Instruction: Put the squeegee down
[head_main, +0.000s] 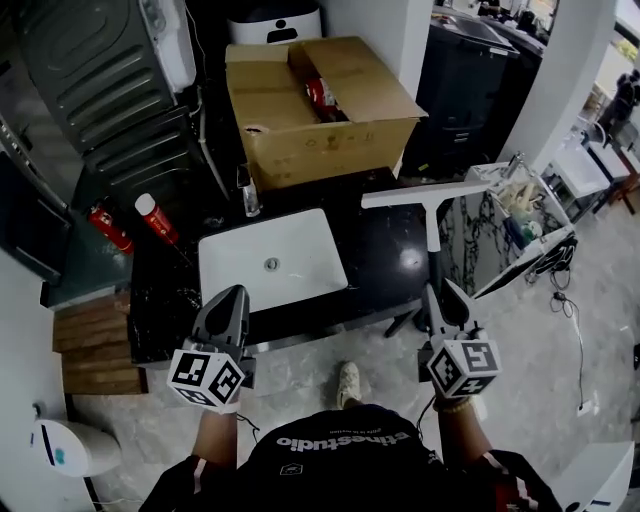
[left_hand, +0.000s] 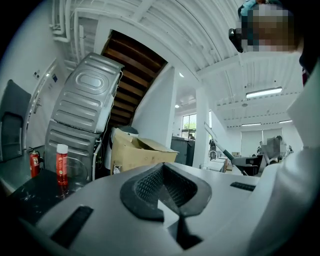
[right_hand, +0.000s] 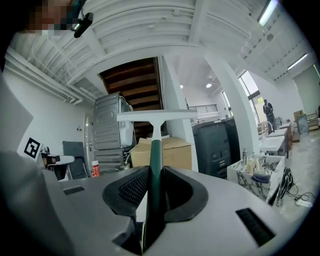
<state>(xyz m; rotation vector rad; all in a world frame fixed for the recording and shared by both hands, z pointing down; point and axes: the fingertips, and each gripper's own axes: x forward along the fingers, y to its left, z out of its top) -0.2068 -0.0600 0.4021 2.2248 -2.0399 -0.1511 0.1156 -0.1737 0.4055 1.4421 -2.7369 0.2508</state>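
A white squeegee with a dark green handle stands out from my right gripper, which is shut on the handle. Its blade hangs crosswise over the right part of the black countertop. In the right gripper view the handle runs up between the pads to the blade of the squeegee, and the right gripper points about level. My left gripper hovers at the counter's front edge before the white sink. The left gripper is shut with nothing in it.
An open cardboard box sits behind the counter. A red bottle and a red fire extinguisher stand at the left, a faucet behind the sink. A marbled basket of toiletries is at the right. A washing machine leans at the back left.
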